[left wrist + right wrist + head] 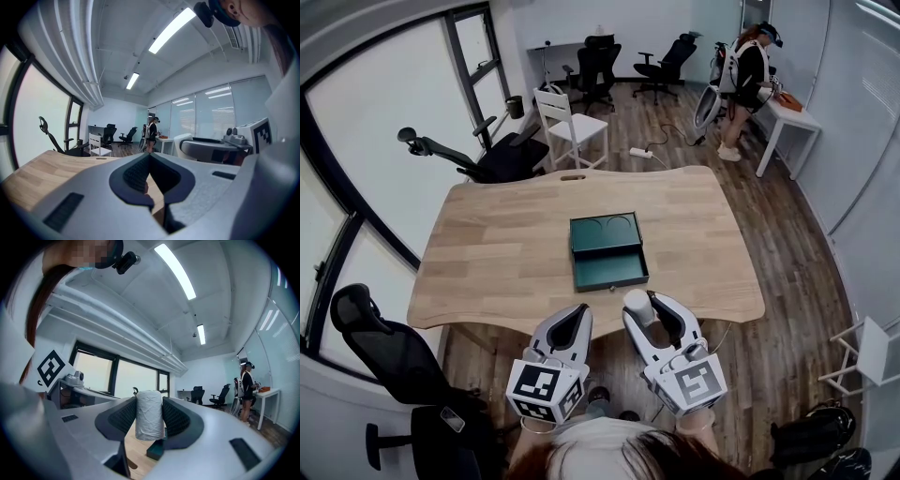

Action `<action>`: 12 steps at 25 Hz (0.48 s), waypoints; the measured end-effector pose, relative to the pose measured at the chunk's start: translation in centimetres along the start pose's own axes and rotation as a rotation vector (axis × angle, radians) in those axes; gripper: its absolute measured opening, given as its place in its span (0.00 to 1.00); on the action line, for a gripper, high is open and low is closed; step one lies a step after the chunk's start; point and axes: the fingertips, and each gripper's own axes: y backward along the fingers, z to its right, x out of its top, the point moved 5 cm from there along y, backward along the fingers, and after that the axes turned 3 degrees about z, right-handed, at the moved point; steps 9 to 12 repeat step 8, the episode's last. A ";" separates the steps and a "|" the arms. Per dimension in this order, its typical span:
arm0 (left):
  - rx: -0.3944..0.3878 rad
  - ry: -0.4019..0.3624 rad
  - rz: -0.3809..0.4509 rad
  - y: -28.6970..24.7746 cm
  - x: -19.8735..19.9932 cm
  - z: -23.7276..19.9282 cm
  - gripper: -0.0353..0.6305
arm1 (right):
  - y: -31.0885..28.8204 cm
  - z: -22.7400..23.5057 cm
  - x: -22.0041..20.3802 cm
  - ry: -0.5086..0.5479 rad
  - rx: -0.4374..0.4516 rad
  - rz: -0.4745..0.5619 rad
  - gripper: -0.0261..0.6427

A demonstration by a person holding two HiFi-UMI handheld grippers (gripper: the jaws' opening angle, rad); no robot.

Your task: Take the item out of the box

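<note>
A dark green box (607,249) lies open on the wooden table (497,253), its lid standing at the far side and its tray showing nothing inside. My right gripper (645,302) is held near the table's front edge, shut on a white wrapped cylinder (637,305). In the right gripper view the white cylinder (149,414) stands upright between both pads, with a corner of the green box (155,449) below it. To its left my left gripper (573,322) hovers at the same edge; the left gripper view shows my left gripper (149,157) with its tips meeting and nothing held.
Office chairs (492,155) and a white chair (569,124) stand beyond the table's far side. A person (745,80) stands at a white desk (789,120) at the back right. Another black chair (389,356) sits near my left.
</note>
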 end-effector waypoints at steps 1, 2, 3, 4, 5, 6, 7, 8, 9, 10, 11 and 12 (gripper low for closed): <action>-0.001 0.000 -0.001 -0.1 0.0 -0.2 0.06 | -0.2 0.0 0.0 -0.004 -0.002 -0.008 0.32; -0.003 0.001 -0.002 -0.2 0.0 -0.4 0.06 | -0.4 0.0 -0.1 -0.006 -0.004 -0.011 0.32; -0.005 0.001 -0.003 -0.3 0.0 -0.5 0.06 | -0.5 0.0 -0.1 -0.006 -0.005 -0.012 0.32; -0.007 0.001 -0.003 -0.4 0.1 -0.7 0.06 | -0.7 0.0 -0.3 -0.008 -0.001 -0.018 0.32; -0.008 0.001 -0.004 -0.5 0.0 -0.8 0.06 | -0.8 0.0 -0.4 -0.011 0.005 -0.026 0.32; -0.009 0.000 -0.004 -0.7 0.0 -0.9 0.06 | -0.9 0.0 -0.6 -0.012 0.009 -0.032 0.32; -0.010 -0.001 -0.005 -0.8 0.0 -1.1 0.06 | -1.1 0.0 -0.7 -0.014 0.012 -0.036 0.32; -0.011 -0.001 -0.005 -0.9 0.0 -1.2 0.06 | -1.2 0.0 -0.8 -0.015 0.013 -0.039 0.32; -0.011 -0.001 -0.005 -0.9 0.0 -1.2 0.06 | -1.2 0.0 -0.8 -0.015 0.013 -0.039 0.32; -0.011 -0.001 -0.005 -0.9 0.0 -1.2 0.06 | -1.2 0.0 -0.8 -0.015 0.013 -0.039 0.32; -0.011 -0.001 -0.005 -0.9 0.0 -1.2 0.06 | -1.2 0.0 -0.8 -0.015 0.013 -0.039 0.32; -0.011 -0.001 -0.005 -0.9 0.0 -1.2 0.06 | -1.2 0.0 -0.8 -0.015 0.013 -0.039 0.32</action>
